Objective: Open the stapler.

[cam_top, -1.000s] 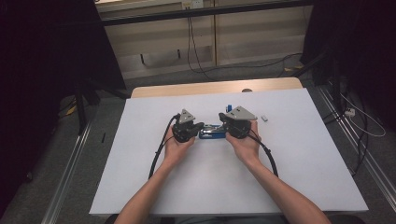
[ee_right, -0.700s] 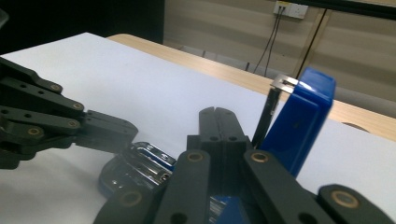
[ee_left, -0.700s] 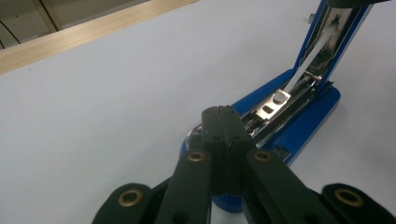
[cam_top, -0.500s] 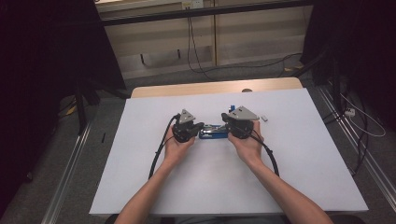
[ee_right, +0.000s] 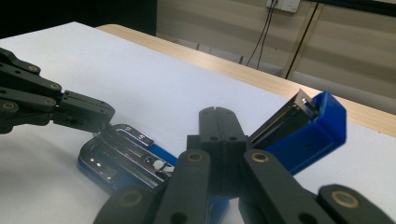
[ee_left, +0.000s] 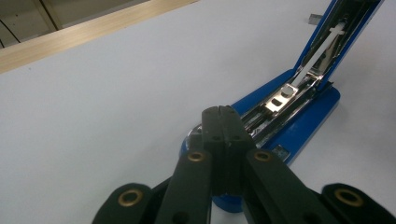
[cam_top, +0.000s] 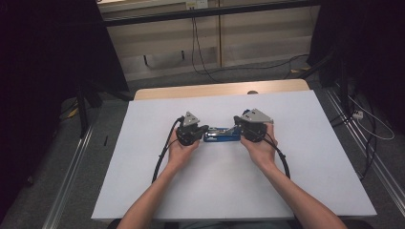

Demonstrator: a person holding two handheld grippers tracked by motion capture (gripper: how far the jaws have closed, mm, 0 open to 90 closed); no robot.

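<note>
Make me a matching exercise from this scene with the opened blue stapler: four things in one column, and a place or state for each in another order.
Things:
1. blue metal stapler
2. left gripper
3. right gripper
4. white table cover

Places or states:
A. jaws shut, at the stapler's left end in the high view
B. swung open, top arm raised
C. lies under everything
D. jaws shut, at the stapler's right end in the high view

Pairs: 1-B, 2-A, 3-D, 4-C
</note>
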